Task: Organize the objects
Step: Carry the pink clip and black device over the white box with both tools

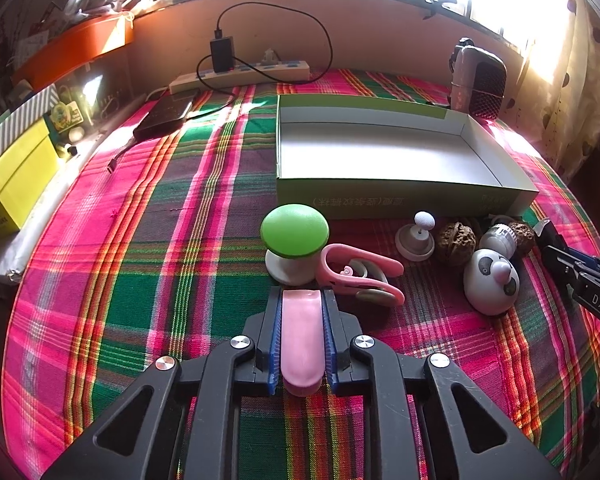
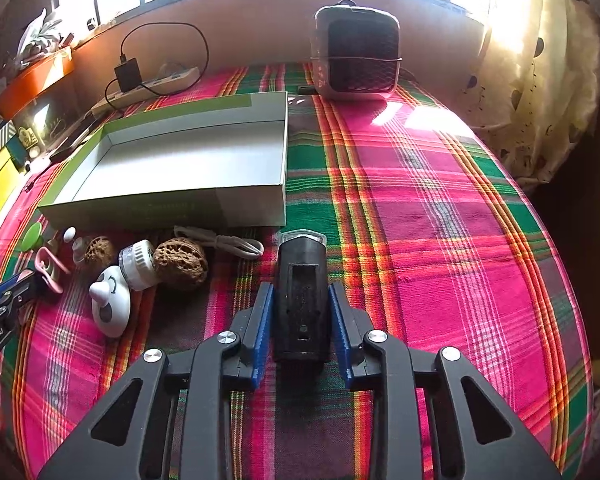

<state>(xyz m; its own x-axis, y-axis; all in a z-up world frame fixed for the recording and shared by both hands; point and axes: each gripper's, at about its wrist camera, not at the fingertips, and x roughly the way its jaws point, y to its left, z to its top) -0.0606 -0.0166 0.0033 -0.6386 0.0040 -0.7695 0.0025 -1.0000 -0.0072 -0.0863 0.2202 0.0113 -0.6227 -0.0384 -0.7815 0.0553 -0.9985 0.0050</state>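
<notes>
My left gripper (image 1: 301,300) is shut on a pink oblong piece (image 1: 302,340), low over the plaid cloth. Just ahead lie a green-topped mushroom lamp (image 1: 294,236) and a pink clip (image 1: 360,276). My right gripper (image 2: 300,292) is shut on a black bike light (image 2: 300,300) that rests on the cloth. An open, empty green-and-white box (image 1: 380,152) (image 2: 180,160) lies beyond. In front of it sit two walnuts (image 2: 180,266), a white panda toy (image 2: 110,300), a small white brush head (image 2: 138,258) and a white cable (image 2: 224,242).
A small fan heater (image 2: 358,54) stands at the back right. A power strip with a black charger (image 1: 240,70) lies along the back wall. A black power bank (image 1: 164,114) and a yellow box (image 1: 16,180) sit at the left. A curtain (image 2: 540,80) hangs at the right.
</notes>
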